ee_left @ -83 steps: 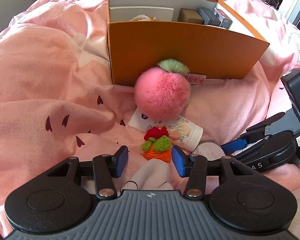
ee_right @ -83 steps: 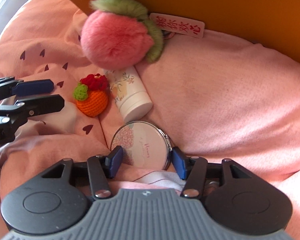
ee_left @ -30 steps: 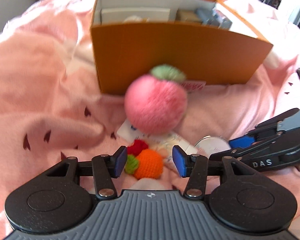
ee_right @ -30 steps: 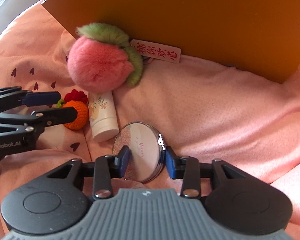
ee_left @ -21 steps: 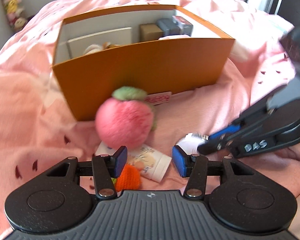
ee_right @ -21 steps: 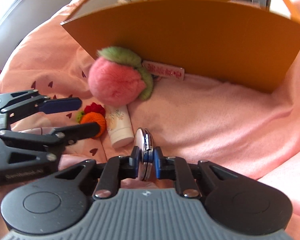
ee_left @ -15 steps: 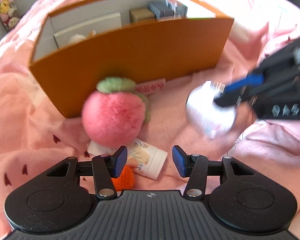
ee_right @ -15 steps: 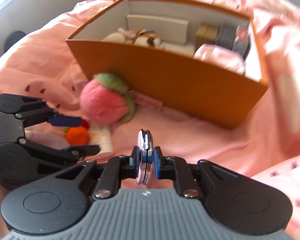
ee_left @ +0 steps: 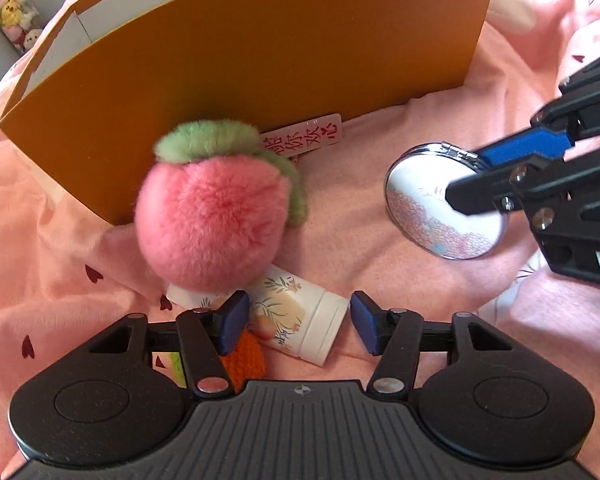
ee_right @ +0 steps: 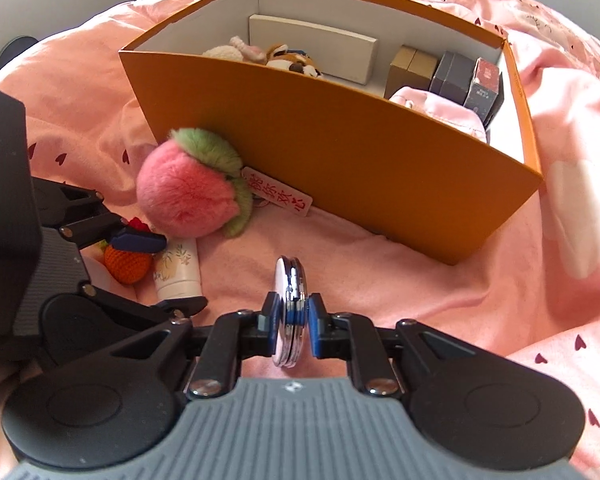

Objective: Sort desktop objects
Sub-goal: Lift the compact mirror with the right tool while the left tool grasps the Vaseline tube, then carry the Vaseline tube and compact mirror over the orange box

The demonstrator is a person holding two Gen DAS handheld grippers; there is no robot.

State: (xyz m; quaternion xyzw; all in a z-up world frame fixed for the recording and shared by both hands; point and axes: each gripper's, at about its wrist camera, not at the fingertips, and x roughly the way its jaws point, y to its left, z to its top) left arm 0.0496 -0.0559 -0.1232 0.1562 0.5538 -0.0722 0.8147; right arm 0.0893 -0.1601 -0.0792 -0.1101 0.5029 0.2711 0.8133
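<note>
Compact mirror [ee_right: 287, 312] is clamped on edge in the right hand-held gripper [ee_right: 292, 322], lifted off the bed [ee_right: 400, 280], near the orange box [ee_right: 340, 148]. Left hand-held gripper [ee_left: 296, 322] is held open over the cream tube [ee_left: 300, 320].

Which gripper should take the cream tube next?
Left. The left gripper is open, its fingers either side of the floral cream tube. The right gripper is shut on the compact mirror.
</note>
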